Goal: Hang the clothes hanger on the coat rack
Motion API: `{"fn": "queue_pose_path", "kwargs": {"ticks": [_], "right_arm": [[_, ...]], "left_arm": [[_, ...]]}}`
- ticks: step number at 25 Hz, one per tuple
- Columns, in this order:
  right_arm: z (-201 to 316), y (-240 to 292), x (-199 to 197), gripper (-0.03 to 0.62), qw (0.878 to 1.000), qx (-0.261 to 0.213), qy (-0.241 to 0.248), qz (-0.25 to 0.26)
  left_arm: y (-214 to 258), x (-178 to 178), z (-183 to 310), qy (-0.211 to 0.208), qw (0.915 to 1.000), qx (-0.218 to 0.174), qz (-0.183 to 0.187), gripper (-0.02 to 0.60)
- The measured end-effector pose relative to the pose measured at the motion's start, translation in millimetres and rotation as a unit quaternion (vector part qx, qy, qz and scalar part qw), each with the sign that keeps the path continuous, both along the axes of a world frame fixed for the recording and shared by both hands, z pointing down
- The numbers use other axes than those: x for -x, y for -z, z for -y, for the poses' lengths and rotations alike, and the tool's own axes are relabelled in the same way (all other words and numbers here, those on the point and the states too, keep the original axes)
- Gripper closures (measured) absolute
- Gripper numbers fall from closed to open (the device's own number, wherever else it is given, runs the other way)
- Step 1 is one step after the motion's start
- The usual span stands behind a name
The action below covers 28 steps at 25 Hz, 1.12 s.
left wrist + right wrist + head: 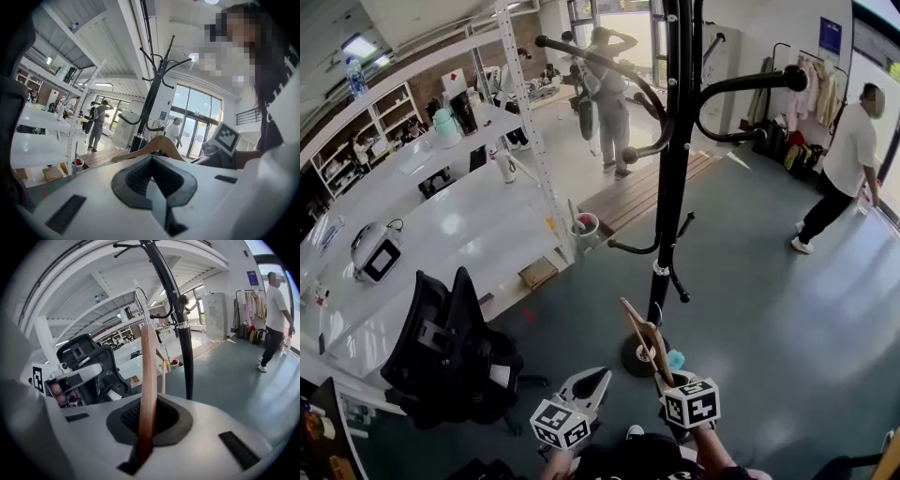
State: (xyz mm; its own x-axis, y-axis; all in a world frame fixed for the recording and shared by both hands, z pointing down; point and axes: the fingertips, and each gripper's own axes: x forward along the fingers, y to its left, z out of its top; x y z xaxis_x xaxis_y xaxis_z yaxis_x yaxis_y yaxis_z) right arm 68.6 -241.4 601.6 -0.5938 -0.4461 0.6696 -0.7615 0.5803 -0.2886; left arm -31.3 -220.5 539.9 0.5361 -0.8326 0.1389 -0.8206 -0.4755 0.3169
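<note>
The black coat rack stands on the grey floor just ahead of me, its curved hooks spreading out at the top. A wooden clothes hanger rises from my right gripper, which is shut on its lower end. In the right gripper view the hanger stands upright between the pads, with the rack's pole close behind it. My left gripper is lower left of the hanger, shut and holding nothing. In the left gripper view the hanger lies in front of the rack.
A black office chair is close on my left, beside white tables and shelving. A wooden platform lies behind the rack. One person walks at the right, another stands at the back. A clothes rail stands far right.
</note>
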Motion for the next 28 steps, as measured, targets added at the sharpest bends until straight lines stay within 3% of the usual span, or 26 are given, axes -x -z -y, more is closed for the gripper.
{"fn": "queue_pose_path", "kwargs": {"ticks": [10,28], "right_arm": [[30.7,-3.4,2.7,0.585,1.0,0.0,-0.015,0.001],[108.7,-5.9,50.5,0.585,0.997,0.0,-0.082,-0.016]], "left_arm": [[-9.8,4.3,9.0,-0.006,0.9998,0.016,0.005,0.581],[12.1,47.1,107.2,-0.099,0.9948,-0.013,0.022,0.582]]}}
